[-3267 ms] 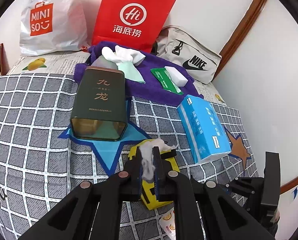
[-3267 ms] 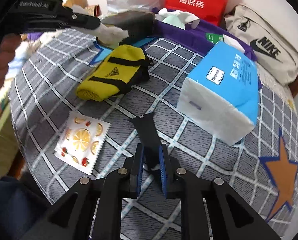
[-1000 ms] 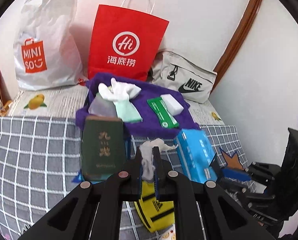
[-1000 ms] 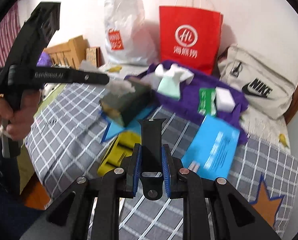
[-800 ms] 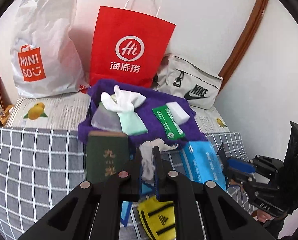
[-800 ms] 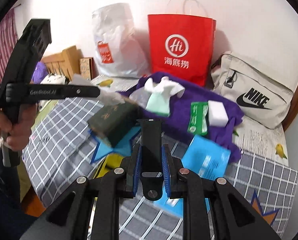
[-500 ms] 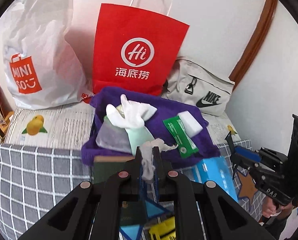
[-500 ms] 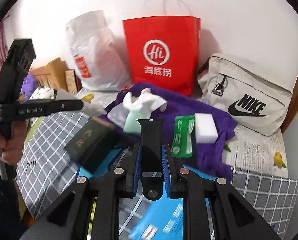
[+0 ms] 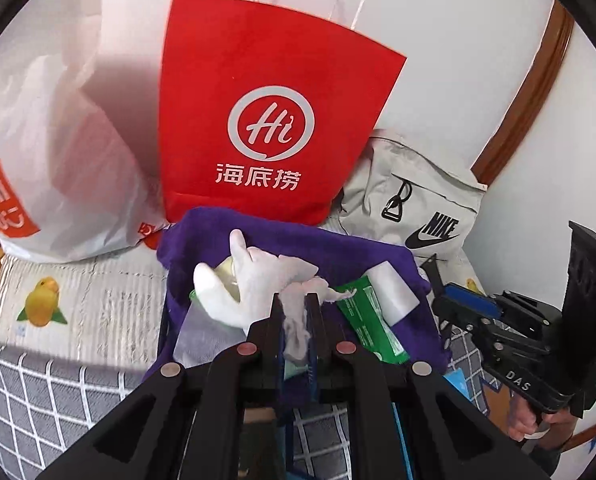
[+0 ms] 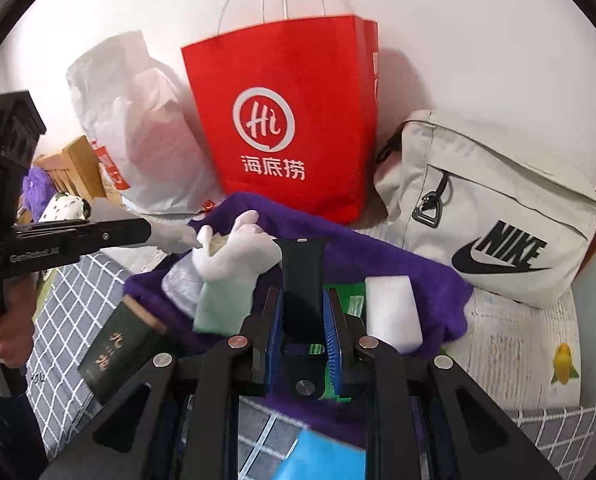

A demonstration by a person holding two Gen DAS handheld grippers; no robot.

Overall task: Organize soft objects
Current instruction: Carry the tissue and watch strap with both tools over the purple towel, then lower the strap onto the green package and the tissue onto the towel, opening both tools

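Note:
My left gripper (image 9: 295,300) is shut on a white cotton tuft (image 9: 298,312), held just over the purple towel (image 9: 298,236). On that towel lie a white glove (image 9: 241,284), a pale green cloth, a green packet (image 9: 370,320) and a white sponge block (image 9: 392,292). My right gripper (image 10: 302,296) is shut on a black watch strap (image 10: 302,276), above the towel's (image 10: 418,276) near edge, with the sponge block (image 10: 392,312) to its right. The left gripper (image 10: 153,234) with its tuft shows at the left of the right wrist view, the right gripper (image 9: 442,300) at the right of the left one.
A red paper bag (image 9: 265,120), a white plastic bag (image 9: 45,152) and a beige Nike bag (image 10: 494,216) stand against the wall behind the towel. A dark green tin (image 10: 113,348) lies on the grey checked bedspread (image 9: 37,392), left of the towel. A blue tissue pack (image 10: 322,456) lies near.
Both grippers have moved forward toward the purple towel and the bags, which look larger now. The tin, yellow pouch and tissue pack have slid out of the left view. Both grips are unchanged.

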